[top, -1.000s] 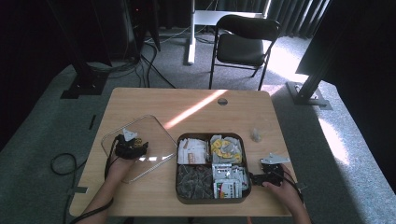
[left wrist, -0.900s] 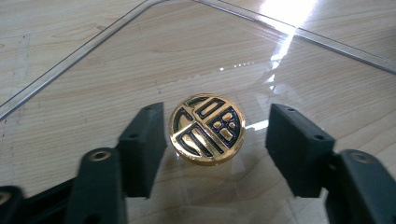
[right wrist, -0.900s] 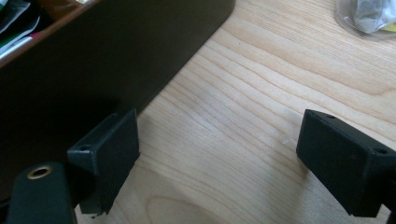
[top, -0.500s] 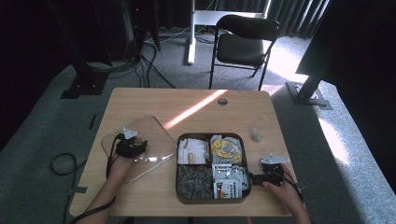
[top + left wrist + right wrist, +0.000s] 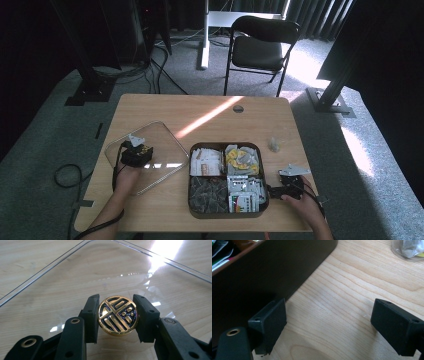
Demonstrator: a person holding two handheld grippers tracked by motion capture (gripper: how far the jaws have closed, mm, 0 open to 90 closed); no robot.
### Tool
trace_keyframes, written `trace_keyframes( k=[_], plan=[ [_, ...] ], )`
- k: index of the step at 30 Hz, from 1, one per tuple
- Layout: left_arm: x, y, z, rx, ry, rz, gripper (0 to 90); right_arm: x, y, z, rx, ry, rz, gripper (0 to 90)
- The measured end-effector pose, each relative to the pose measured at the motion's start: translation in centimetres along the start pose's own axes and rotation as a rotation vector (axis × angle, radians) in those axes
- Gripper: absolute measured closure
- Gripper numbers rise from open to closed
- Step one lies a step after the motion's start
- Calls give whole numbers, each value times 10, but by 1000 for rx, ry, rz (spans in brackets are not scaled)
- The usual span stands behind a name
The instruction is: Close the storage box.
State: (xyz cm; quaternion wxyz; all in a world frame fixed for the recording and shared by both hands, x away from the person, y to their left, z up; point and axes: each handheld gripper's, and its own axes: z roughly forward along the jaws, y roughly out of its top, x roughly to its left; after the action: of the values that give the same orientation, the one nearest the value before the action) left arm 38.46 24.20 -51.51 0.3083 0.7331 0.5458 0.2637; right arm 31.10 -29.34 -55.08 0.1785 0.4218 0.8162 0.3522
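1. Your left gripper (image 5: pixel 117 316) is closed on a round gold knob with a black pattern (image 5: pixel 117 315). Its jaws have just been closing, and now both black pads press the knob's sides.
2. The knob sits in the middle of a clear plastic lid with rounded corners (image 5: pixel 62 277). The lid lies flat on the pale wooden table (image 5: pixel 250 112), on your left side.
3. From above, your left gripper (image 5: pixel 136 152) is over the lid (image 5: pixel 162 137), and your left hand (image 5: pixel 127 177) is right behind it.
4. A dark brown tray with four boxes inside (image 5: pixel 192 210) sits just to the right of the lid. The boxes are full of small packets (white ones, yellow ones and dark ones).
5. Your right gripper (image 5: pixel 327 327) is open, with bare table between its jaws. One jaw is right beside the tray's dark wall (image 5: pixel 274 270); I cannot tell if it touches.
6. From above, your right gripper (image 5: pixel 275 190) is at the tray's right side, down on the table.
7. A small clear bag (image 5: pixel 274 144) lies on the table past the tray, well apart from both grippers.
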Motion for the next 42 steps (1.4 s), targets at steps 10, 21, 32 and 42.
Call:
trace_keyframes(
  k=[10,21,32,42],
  plan=[
    [4,16,-23,-27,-27,9,593,0,0,0,0,0,0,125],
    [1,31,-40,-62,-64,10,593,0,0,0,0,0,0,125],
    [-23,40,-50,-78,-118,80,593,0,0,0,0,0,0,125],
    [-40,44,-52,-82,-187,103,593,0,0,0,0,0,0,125]
  ],
)
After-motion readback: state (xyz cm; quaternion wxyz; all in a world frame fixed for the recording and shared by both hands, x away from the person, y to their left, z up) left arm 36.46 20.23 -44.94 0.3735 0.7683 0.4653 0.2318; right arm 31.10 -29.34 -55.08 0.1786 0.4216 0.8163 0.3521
